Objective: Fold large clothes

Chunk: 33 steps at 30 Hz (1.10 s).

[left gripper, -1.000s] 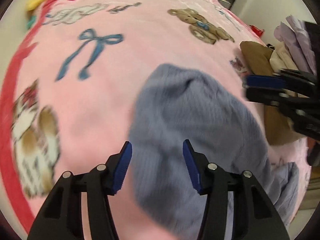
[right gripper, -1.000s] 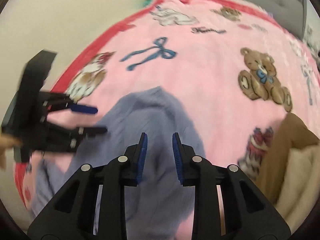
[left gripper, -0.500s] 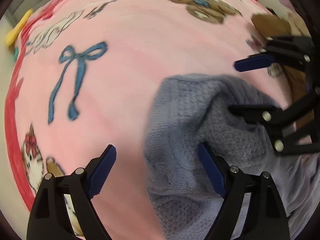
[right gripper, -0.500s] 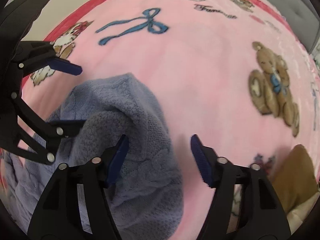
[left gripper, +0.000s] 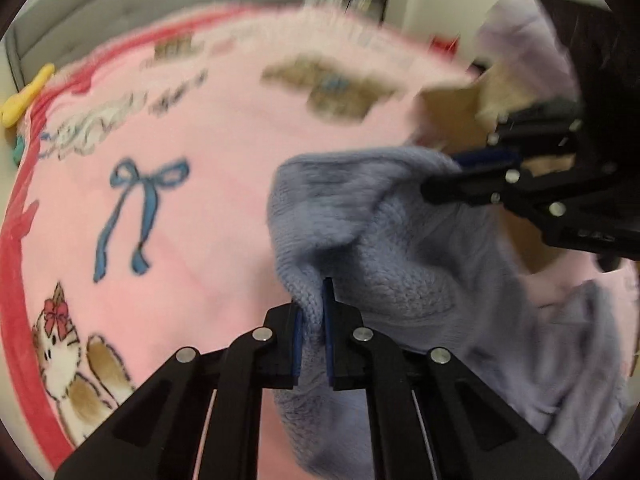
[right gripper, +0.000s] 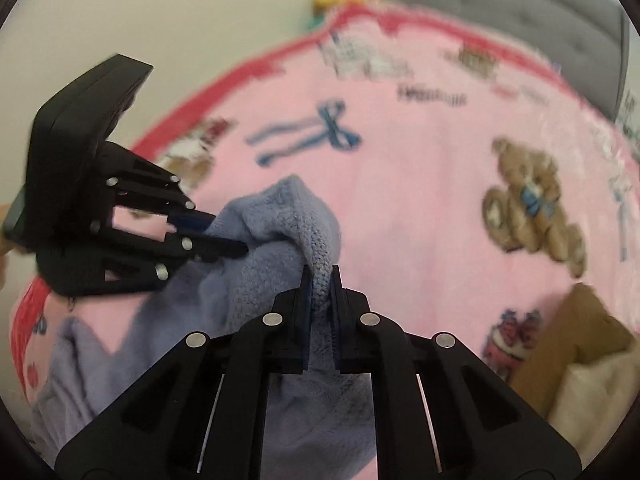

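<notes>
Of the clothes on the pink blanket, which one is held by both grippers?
The blue-grey knitted sweater: the left gripper and the right gripper each pinch its edge. The brown and cream clothes lie untouched at the side.

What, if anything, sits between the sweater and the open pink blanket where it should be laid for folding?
Nothing visible. Both the left gripper and right gripper are shut on the blue sweater, and the pink blanket beyond it is bare. The tan clothes lie off to one side.

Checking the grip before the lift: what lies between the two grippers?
A short span of the blue knit sweater, bunched between left gripper and right gripper; nothing else, per the right wrist view.
</notes>
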### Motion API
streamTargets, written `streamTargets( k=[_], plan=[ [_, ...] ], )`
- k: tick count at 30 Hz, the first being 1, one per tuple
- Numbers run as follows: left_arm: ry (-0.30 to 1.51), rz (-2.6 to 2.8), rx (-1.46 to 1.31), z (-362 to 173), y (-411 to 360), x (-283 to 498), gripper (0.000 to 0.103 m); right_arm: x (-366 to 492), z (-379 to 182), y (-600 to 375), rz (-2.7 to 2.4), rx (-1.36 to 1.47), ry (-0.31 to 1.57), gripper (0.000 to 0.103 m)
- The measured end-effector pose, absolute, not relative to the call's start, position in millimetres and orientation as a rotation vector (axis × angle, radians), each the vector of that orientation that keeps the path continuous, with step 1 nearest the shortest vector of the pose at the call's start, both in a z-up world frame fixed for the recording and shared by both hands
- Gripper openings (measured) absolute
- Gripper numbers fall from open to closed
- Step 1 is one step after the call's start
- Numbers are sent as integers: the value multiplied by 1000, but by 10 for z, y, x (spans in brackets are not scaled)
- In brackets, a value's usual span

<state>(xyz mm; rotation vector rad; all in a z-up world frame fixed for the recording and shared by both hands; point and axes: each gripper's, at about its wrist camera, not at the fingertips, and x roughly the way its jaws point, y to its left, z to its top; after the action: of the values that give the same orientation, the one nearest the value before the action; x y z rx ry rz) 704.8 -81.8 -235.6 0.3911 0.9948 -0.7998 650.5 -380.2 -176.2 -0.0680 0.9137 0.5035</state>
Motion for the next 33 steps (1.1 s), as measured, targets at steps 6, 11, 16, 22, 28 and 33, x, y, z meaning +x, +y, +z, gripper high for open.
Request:
streamTargets(
  k=[6,11,16,22,28,33],
  plan=[
    [868,-911,336,-1840,-440,6160,8,5321,-1299,-3782,547,-122,819,7],
    [818,-1027,295,-1530,-360,5155,8,4251,-1110,-3725,589,-258,766,7],
    [904,-1117,245,-1685,-395,4191,8,3401,-1261,-3694,576,-265,822,8],
    [1103,-1102,169,-2418,-446,3627,9,2832,-1841,-3526,562,-373,943,8],
    [1140,-1053,167,-2858,-506,3461,14,2654,-2361,-3425,584,-515,1029,17],
    [1127,-1015,184,-2697,-469,3410,20,2728,-2132,-3681,591,-211,1056,30]
  ],
)
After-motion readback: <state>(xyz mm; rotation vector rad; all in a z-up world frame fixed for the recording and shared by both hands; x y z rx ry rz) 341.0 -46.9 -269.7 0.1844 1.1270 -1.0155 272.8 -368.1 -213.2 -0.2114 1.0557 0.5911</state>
